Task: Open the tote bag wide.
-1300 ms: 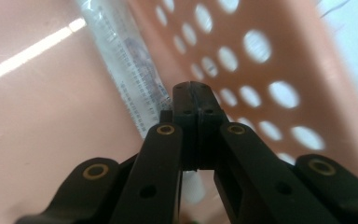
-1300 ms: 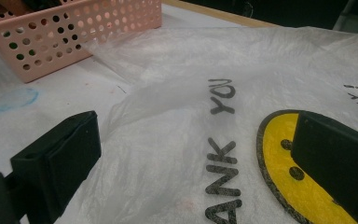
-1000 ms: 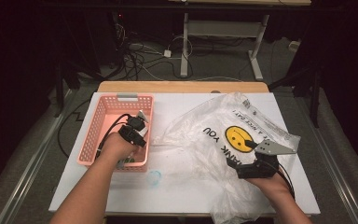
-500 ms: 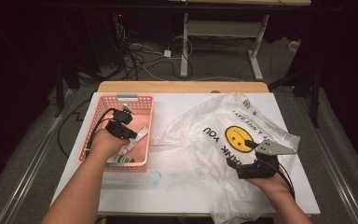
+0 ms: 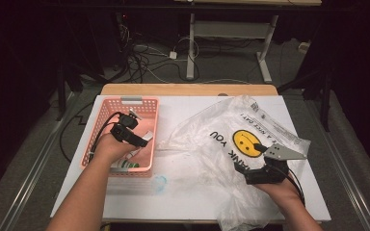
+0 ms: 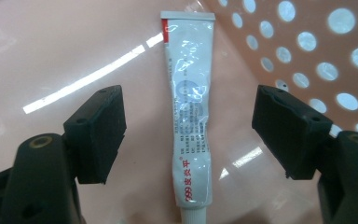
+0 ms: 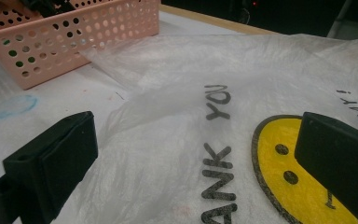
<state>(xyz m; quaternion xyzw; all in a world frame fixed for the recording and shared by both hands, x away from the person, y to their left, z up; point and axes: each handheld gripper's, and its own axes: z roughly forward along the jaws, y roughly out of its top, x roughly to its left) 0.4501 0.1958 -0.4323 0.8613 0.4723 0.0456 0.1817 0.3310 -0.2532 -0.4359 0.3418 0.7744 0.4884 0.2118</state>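
The white tube point(image 6: 191, 116) lies flat on the floor of the pink basket point(image 5: 147, 107), at the worktop's left side, directly under the left tool point(image 6: 189, 135). Seen from the left gripper view, its long axis runs straight away from the tool, crimped end far, cap end near, centred in the gap with both pads well clear of it. The jaws have just been opening and now stand wide, holding nothing; the tube rests free between them. So the left hand point(image 5: 108, 147) is by far the nearer. Any re-grasp would close across the tube's width, and the perforated basket wall just to one side leaves little room there.

The right tool point(image 5: 265, 173) hovers over the clear plastic bag point(image 5: 231, 139) with the smiley print, near the worktop's right front edge, jaws wide and empty, well apart from the basket.
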